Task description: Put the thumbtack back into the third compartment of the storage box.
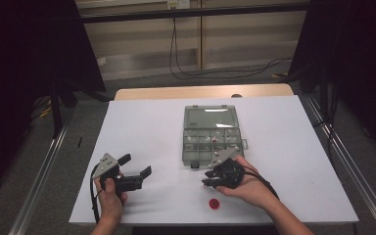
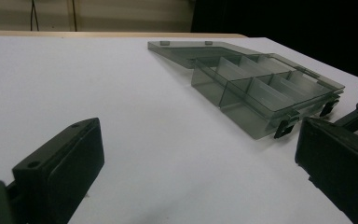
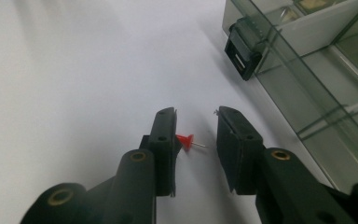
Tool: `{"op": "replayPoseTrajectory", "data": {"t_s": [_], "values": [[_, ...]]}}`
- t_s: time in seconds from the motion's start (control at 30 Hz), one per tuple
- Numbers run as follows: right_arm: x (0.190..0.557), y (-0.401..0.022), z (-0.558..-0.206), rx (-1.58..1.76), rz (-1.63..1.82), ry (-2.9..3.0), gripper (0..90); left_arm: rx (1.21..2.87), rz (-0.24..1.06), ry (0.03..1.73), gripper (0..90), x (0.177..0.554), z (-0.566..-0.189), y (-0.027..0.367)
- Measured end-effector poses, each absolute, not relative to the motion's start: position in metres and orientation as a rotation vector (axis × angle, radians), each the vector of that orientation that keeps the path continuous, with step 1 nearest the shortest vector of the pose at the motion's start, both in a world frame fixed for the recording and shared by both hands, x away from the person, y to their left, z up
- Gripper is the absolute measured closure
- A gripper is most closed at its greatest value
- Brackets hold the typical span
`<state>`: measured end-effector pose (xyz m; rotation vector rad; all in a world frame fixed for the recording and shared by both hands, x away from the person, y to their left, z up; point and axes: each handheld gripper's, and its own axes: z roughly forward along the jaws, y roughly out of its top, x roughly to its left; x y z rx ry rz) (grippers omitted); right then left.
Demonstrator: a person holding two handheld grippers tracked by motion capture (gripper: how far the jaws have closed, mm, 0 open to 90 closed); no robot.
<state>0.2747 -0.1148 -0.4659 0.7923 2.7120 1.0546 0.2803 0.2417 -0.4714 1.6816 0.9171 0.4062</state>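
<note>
The right gripper (image 3: 196, 126) has its black jaws a little apart, with a small red pushpin (image 3: 186, 141) lying between them on the smooth white counter (image 1: 152, 127). Just beside it, toward the far edge, sits a clear grey plastic box (image 1: 210, 134) with little compartments, lid open. The left gripper (image 1: 136, 166), near the front-left corner, holds its jaws wide apart.

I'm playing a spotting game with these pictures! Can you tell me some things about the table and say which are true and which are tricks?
1. The grey box has its lid open. True.
2. A red pushpin lies between the right gripper jaws. True.
3. The pushpin is inside the box. False: it lies on the white table.
4. The left gripper is squeezing the box. False: it is open, away from it.
5. A red round thing sits near the table's front edge. True.
</note>
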Motion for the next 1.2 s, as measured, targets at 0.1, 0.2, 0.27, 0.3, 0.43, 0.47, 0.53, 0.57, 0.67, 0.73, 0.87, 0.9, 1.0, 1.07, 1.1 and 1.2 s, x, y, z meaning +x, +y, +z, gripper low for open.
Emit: {"op": "replayPoseTrajectory", "data": {"t_s": [0.1,0.2,0.27,0.3,0.43,0.47,0.53,0.57,0.67,0.73,0.87,0.9,1.0,1.07,1.1,1.2], "values": [[0.2748,-0.112,-0.4665,0.773,1.055,2.713,65.5,1.682,0.408,0.915,1.1,0.2805,-0.4714,0.242],[0.2772,-0.1104,-0.4674,0.748,1.055,2.711,64.6,1.68,0.407,0.916,1.1,0.2805,-0.4714,0.2421],[0.2797,-0.1102,-0.4688,0.75,1.044,2.716,64.2,1.678,0.402,0.917,1.1,0.2803,-0.4714,0.2419],[0.2798,-0.1105,-0.4687,0.755,1.041,2.717,64.6,1.677,0.401,0.917,1.2,0.2803,-0.4715,0.242],[0.2808,-0.1113,-0.4696,0.763,1.062,2.726,68.6,1.681,0.398,0.914,1.1,0.2803,-0.4714,0.2424],[0.281,-0.1117,-0.4696,0.767,1.072,2.728,73.3,1.681,0.398,0.913,1.1,0.2804,-0.4714,0.2424],[0.281,-0.1115,-0.4696,0.758,1.08,2.734,75.8,1.676,0.399,0.917,1.1,0.2804,-0.4715,0.242],[0.2806,-0.1115,-0.4693,0.758,1.071,2.736,75.9,1.678,0.4,0.918,1.1,0.2804,-0.4714,0.2421],[0.2803,-0.1121,-0.4692,0.749,1.079,2.742,75.5,1.678,0.4,0.918,1.1,0.2804,-0.4714,0.2421],[0.2801,-0.1124,-0.469,0.755,1.078,2.74,75.3,1.679,0.403,0.918,1.1,0.2805,-0.4714,0.2421],[0.2781,-0.1169,-0.4639,0.73,1.123,2.726,71.3,1.681,0.405,0.917,1.1,0.2805,-0.4715,0.2419],[0.2781,-0.1169,-0.4639,0.73,1.123,2.726,71.3,1.681,0.405,0.918,1.1,0.2806,-0.4715,0.2418],[0.2792,-0.1167,-0.4638,0.725,1.115,2.734,69.7,1.682,0.407,0.917,1.1,0.2806,-0.4715,0.2417],[0.2796,-0.1163,-0.4657,0.715,1.117,2.745,67.2,1.68,0.405,0.919,1.1,0.2804,-0.4715,0.2415],[0.2796,-0.1163,-0.4657,0.715,1.117,2.745,67.2,1.681,0.405,0.919,1.1,0.2803,-0.4714,0.2416],[0.2803,-0.1146,-0.4678,0.717,1.097,2.725,59.4,1.681,0.404,0.918,1.1,0.2806,-0.4715,0.2418]]}}
